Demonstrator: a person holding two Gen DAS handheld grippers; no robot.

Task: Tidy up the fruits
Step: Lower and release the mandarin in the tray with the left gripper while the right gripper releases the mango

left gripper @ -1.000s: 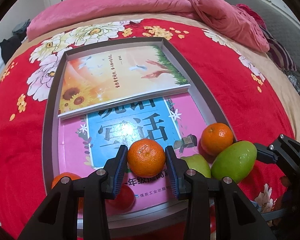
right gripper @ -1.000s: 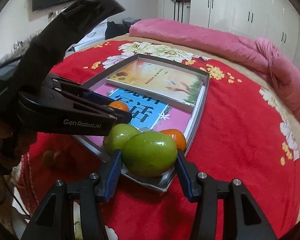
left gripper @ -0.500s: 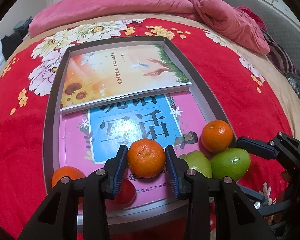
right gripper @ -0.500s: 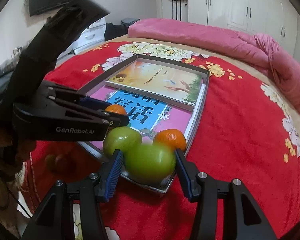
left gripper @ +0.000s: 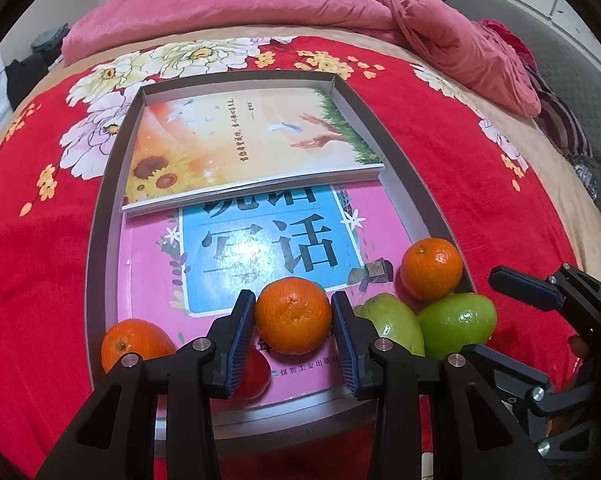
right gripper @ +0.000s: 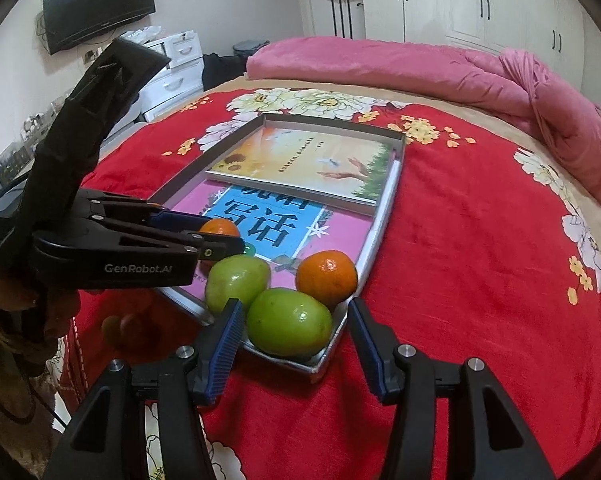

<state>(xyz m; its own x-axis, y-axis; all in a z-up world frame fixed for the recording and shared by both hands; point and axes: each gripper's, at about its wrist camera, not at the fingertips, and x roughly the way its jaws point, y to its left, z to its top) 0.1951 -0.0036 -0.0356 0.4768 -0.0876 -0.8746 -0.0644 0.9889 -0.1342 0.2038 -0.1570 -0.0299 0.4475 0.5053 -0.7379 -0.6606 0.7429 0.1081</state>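
Jaws of your left gripper (left gripper: 293,316) clamped an orange (left gripper: 293,314) above the tray (left gripper: 100,216); your right gripper (right gripper: 296,334) gaped around the corner's green fruit (right gripper: 289,326), half-hidden leftward.

- The left gripper (left gripper: 293,322) points forward and level, its two blue-padded fingers pressed against something round held between them.
- The right gripper (right gripper: 294,344) sits low, fingers spread wide and touching nothing.
- The two grippers are close together, the left crossing ahead of the right.
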